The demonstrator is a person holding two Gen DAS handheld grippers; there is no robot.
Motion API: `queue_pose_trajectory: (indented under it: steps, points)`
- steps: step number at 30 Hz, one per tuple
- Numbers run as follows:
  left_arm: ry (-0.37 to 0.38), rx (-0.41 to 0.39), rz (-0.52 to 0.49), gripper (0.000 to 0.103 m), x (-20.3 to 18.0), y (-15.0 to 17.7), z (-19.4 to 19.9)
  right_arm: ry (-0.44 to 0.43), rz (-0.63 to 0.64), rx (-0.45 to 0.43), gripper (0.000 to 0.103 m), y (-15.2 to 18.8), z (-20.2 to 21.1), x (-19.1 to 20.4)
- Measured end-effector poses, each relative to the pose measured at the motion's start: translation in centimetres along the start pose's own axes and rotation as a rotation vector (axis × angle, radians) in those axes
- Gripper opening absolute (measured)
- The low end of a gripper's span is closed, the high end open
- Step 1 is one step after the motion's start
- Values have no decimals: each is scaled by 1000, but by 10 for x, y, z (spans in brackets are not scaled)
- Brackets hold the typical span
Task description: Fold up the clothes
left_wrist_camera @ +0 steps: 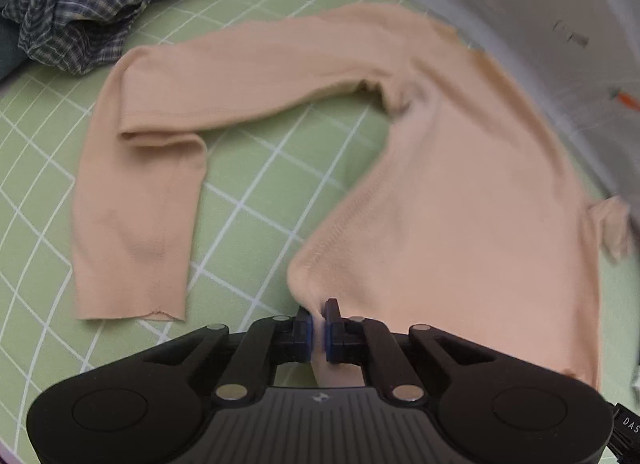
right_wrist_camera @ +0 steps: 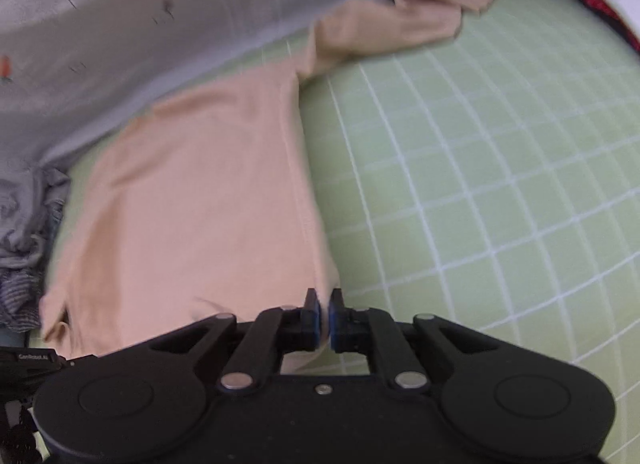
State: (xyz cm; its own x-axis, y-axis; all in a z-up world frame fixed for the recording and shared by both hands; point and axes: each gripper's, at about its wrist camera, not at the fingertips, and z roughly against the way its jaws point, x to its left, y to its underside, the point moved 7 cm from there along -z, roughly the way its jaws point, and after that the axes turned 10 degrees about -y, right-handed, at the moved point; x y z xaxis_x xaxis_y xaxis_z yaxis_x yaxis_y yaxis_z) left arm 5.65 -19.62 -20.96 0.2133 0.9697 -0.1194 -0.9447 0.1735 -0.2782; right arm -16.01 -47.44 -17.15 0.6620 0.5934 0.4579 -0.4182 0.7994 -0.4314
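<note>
Left wrist view: left gripper [left_wrist_camera: 319, 328] and right gripper [right_wrist_camera: 325, 318] are each pinching the peach top's [left_wrist_camera: 460, 203] hem corners; top is lying spread, sleeves unfolded; more clothes [left_wrist_camera: 80, 3] are waiting heaped.

Little legible: white letters "DAS" on a black connector [left_wrist_camera: 629, 425] at the left wrist view's lower right edge, cut off there; a small white label, roughly "GenRobot.AI", on a black device [right_wrist_camera: 30, 360] at the right wrist view's lower left, blurred.

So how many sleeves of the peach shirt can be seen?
2. The left sleeve lies bent on the green mat; the right sleeve lies crumpled near the grey sheet.
</note>
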Motion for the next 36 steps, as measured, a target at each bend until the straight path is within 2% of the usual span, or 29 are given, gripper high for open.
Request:
queue_pose_trajectory:
  steps: [4, 6, 8, 9, 10, 11, 12, 13, 17, 22, 24, 25, 27, 28, 29, 31, 36]
  points:
    - [29, -36, 22, 7, 16, -8, 16, -41, -82, -60, 4, -14, 24, -13]
    - [13, -9, 27, 15, 19, -7, 5, -4, -97, -11, 7, -9, 10, -25]
    - [-48, 25, 8, 16, 22, -1, -4, 94, -65, 42, 12, 2, -4, -33]
    - [-69, 21, -13, 23, 22, 0, -4, 104, -56, 60, 16, 7, -6, -32]
    - [-76, 4, -26, 28, 21, 1, -1, 87, -58, 66, 31, 10, -6, -30]
    - [-72, -12, -29, 41, 20, 1, 2, 67, -64, 60, 49, 12, -4, -28]
    - [-61, -17, -26, 51, 19, 2, 4, 68, -57, 64, 56, 14, -4, -26]
    - [-48, -12, -22, 54, 19, 1, 4, 68, -50, 68, 60, 16, -4, -25]
    - [-41, 36, -6, 58, 16, 9, -2, 132, 27, 129, 65, 23, -8, -23]
    - [-37, 76, -12, 58, 11, 24, -10, 115, 39, 178, 69, 36, -12, -21]
    - [-26, 76, -8, 52, 10, 29, -10, 104, 45, 196, 66, 41, -14, -20]
    - [-23, 77, -3, 46, 10, 32, -10, 96, 48, 203, 58, 44, -15, -19]
    - [-36, 73, -6, 22, 11, 35, -9, 71, 59, 201, 46, 46, -13, -17]
    - [-31, 73, -12, 14, 12, 37, -8, 61, 65, 198, 19, 46, -11, -17]
    - [-12, 72, -7, 8, 13, 38, -5, 55, 63, 182, 7, 46, -5, -18]
    - [24, 57, 19, 7, 19, 38, 4, 44, 60, 151, 4, 44, 7, -19]
    - [124, -23, 91, 7, 40, 32, 47, 26, 37, 88, 3, 46, 35, -28]
